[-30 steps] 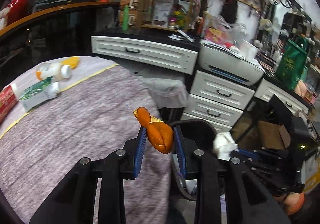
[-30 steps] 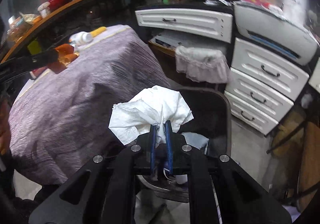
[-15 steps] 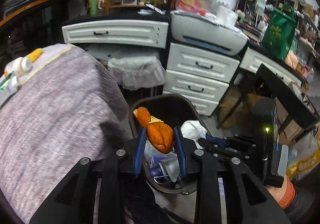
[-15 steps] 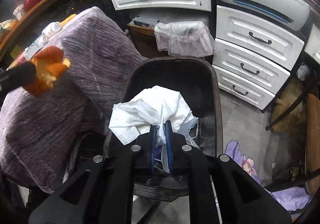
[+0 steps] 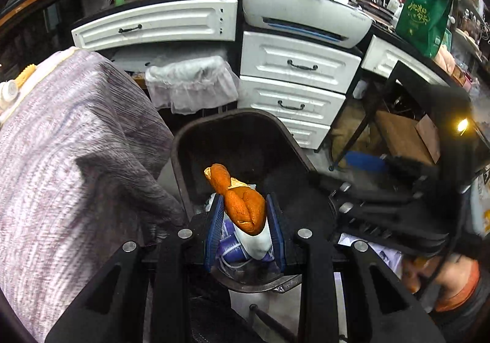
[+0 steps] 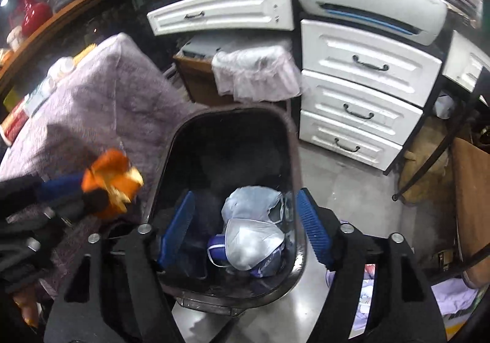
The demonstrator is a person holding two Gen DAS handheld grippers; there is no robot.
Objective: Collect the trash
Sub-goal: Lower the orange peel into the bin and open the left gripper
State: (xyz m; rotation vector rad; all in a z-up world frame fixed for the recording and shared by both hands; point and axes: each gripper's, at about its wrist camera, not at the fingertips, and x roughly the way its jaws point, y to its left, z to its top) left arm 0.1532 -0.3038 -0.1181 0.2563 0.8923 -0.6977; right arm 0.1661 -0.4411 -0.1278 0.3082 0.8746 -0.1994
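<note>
A dark trash bin (image 5: 179, 144) stands on the floor beside the table. My left gripper (image 5: 244, 201) hangs over its mouth, shut on an orange peel (image 5: 242, 208). The right wrist view shows that peel (image 6: 110, 177) at the left, just outside the bin's rim (image 6: 294, 159). Above the bin, the jaws of my right gripper (image 6: 245, 194) are opening, with nothing between the blue pads (image 6: 312, 226). A crumpled white tissue (image 6: 252, 240) lies loose in the bin on other trash, below the pads.
A purple cloth covers the table (image 5: 70, 159) on the left, with bottles (image 5: 7, 92) at its far edge. White drawers (image 5: 294, 92) and a printer (image 5: 306, 15) stand behind the bin. A second bin with a clear liner (image 5: 190, 83) sits under the counter.
Both grippers came off the table side and sank over the dark bin. The right jaws went from shut on the white tissue to apart, and the tissue dropped into the bin.
</note>
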